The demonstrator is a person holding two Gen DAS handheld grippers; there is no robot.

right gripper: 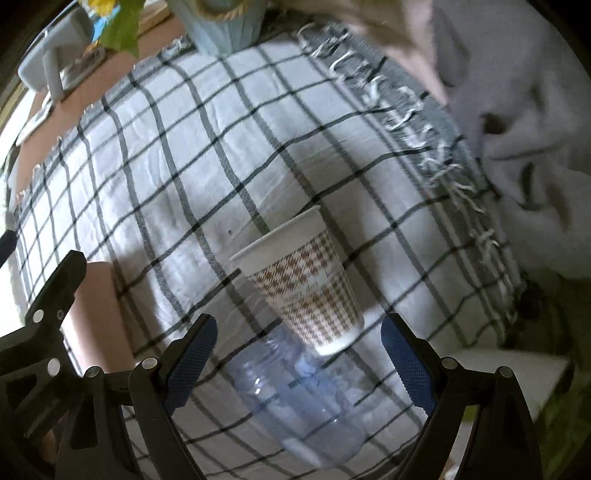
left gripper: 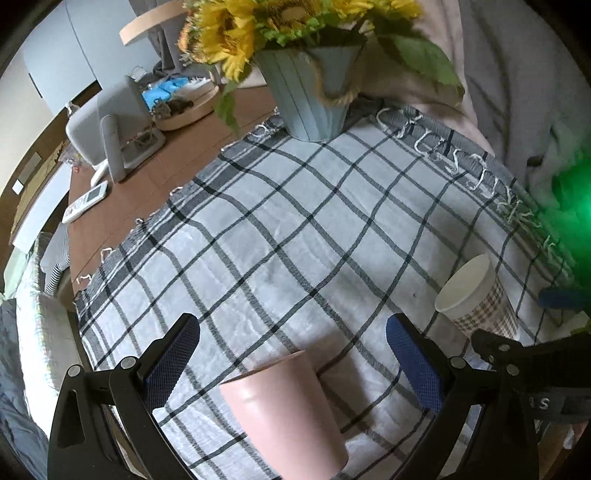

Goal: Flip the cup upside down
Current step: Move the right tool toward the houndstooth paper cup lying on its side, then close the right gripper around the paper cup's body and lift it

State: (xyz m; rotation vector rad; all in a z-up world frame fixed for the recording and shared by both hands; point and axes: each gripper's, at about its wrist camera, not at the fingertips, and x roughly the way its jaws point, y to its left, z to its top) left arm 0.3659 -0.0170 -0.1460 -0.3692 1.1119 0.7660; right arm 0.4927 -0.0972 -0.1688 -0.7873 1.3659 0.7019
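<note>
Checked cloth [left gripper: 295, 229], white with dark lines and a knotted fringe along its far edge, covers most of the brown table [left gripper: 155, 184]. Going from the left in the left wrist view, a white remote [left gripper: 85, 201] lies on the bare wood, with a grey stand [left gripper: 110, 125] behind it and a round tray [left gripper: 188, 107] of small items further back. A pale blue pot [left gripper: 314, 96] of sunflowers [left gripper: 236, 33] stands at the far edge of the cloth.

Close to the camera, the left tongs [left gripper: 293, 363] are spread wide, blue pads apart, with nothing gripped. A pink cup [left gripper: 291, 410] stands upright on the cloth between the two fingers, touching neither pad as far as can be seen. To its right, the paper cup [left gripper: 476, 295] with a brown check print is tilted, its white mouth turned toward the left.

From the right wrist view, the right tongs [right gripper: 299, 365] are likewise wide open and hold nothing. A clear plastic bottle [right gripper: 299, 402] lies between the fingers, and the paper cup [right gripper: 306, 284] sits just beyond it, leaning, rim up and to the left, base toward the camera. Whether the cup touches the bottle cannot be told. Grey fabric [right gripper: 517, 110] is bunched past the fringe on the right.
</note>
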